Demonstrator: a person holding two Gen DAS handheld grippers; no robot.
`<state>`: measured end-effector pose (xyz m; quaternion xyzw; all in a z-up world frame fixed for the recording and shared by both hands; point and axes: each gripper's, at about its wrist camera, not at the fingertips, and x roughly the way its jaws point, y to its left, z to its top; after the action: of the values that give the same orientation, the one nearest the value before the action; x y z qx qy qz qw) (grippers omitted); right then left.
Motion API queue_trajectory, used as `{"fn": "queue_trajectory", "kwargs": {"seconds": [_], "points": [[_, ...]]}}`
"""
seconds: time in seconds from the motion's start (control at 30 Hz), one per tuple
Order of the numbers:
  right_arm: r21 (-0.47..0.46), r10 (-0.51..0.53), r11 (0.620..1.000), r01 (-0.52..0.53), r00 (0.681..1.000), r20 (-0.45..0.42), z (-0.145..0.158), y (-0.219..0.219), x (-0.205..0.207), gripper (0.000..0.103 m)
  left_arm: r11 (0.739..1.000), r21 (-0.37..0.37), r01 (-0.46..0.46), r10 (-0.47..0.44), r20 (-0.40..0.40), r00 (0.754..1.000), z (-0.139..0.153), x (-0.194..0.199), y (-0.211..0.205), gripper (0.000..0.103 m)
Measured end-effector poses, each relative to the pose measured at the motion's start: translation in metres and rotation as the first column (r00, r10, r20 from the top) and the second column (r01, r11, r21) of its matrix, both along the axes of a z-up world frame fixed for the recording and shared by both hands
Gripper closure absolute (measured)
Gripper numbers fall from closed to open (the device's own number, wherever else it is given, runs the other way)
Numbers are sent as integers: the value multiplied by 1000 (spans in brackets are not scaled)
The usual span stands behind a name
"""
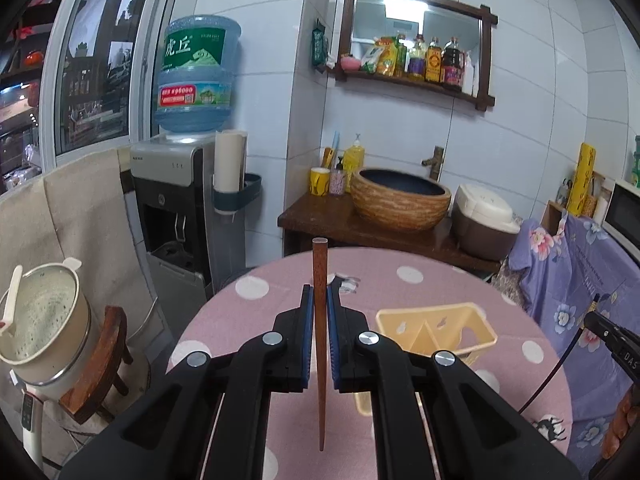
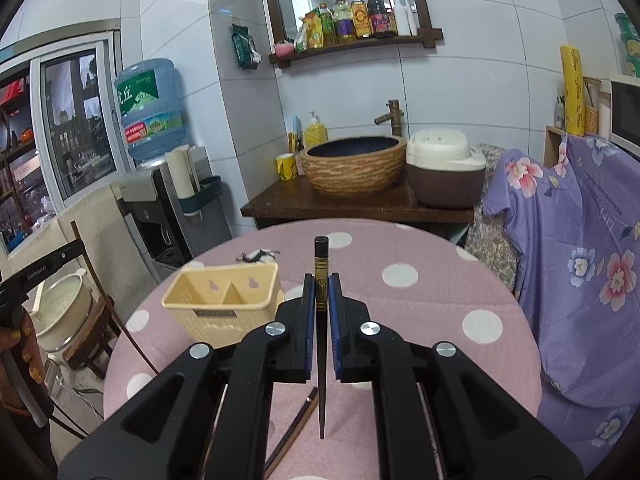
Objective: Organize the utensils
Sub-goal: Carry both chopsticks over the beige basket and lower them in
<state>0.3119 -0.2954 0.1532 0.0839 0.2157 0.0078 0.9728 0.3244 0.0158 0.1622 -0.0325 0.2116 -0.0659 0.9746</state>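
Left wrist, left tongs (image 1: 319, 294) clamp brown chopstick (image 1: 319, 276) upright, right tongs (image 2: 321, 286) clamp black chopstick (image 2: 321, 264) upright.

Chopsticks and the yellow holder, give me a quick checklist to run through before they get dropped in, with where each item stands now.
1. Left gripper shut on the brown chopstick: ok.
2. Right gripper shut on the black chopstick: ok.
3. Both chopsticks tip down, thick end up: ok.
4. Yellow holder upright on the dotted tablecloth, both compartments showing empty: ok.
5. Either tip above a compartment: not ok, the holder sits off to the side in both wrist views.
6. More chopsticks lie on the cloth below the right gripper; whether the swing across clears them: cannot tell.
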Motion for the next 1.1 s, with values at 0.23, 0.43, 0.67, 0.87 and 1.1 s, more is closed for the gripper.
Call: {"fn": "queue_trajectory", "kwargs": {"seconds": [0.23,0.43,0.67,0.87,1.1], "points": [[15,23,1000,-26,987,158,79,12,10,95,995,-92,32,-21,118,993,75,3,-5,95],[35,33,998,-44,966,257,123,33,27,95,980,-188,66,-33,172,985,107,17,-21,95],[18,25,999,-29,974,225,82,54,60,95,984,-169,58,-36,132,991,56,41,-54,95],[-11,34,999,-33,989,146,36,66,80,95,992,-119,53,-46,59,997,9,53,-66,95],[-2,34,999,-34,996,81,0,63,87,95,996,-64,62,-62,3,998,-23,57,-73,95]]}}
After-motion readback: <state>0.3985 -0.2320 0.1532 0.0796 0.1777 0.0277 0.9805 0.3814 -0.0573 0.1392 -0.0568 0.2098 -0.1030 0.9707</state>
